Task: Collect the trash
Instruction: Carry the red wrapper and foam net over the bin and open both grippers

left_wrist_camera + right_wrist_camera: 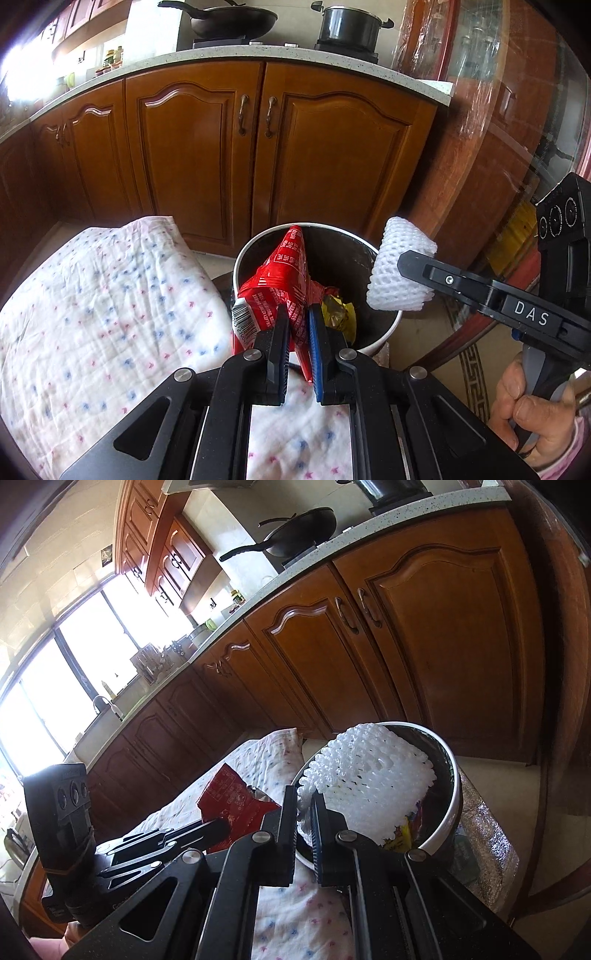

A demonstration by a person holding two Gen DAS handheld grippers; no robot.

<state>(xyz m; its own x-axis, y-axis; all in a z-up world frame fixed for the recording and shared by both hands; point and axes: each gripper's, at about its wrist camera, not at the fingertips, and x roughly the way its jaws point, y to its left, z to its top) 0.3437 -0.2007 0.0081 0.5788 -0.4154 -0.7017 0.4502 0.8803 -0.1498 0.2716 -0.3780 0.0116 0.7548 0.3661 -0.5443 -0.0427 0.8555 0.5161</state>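
My left gripper [298,314] is shut on a red snack wrapper [280,280] and holds it over the near rim of a round white trash bin [384,332]. The wrapper also shows in the right wrist view [232,794]. My right gripper [304,801] is shut on a white foam fruit net [365,775] and holds it above the bin [452,797]. From the left wrist view the net [399,266] hangs over the bin's right rim, gripped by the right gripper [410,264]. Yellow trash [338,314] lies inside the bin.
A white quilt with pink and blue dots [103,306] covers the surface left of the bin. Brown wooden cabinets [229,155] stand behind, under a counter with a wok [229,18] and pot [349,24]. A round glass-topped table [517,147] is on the right.
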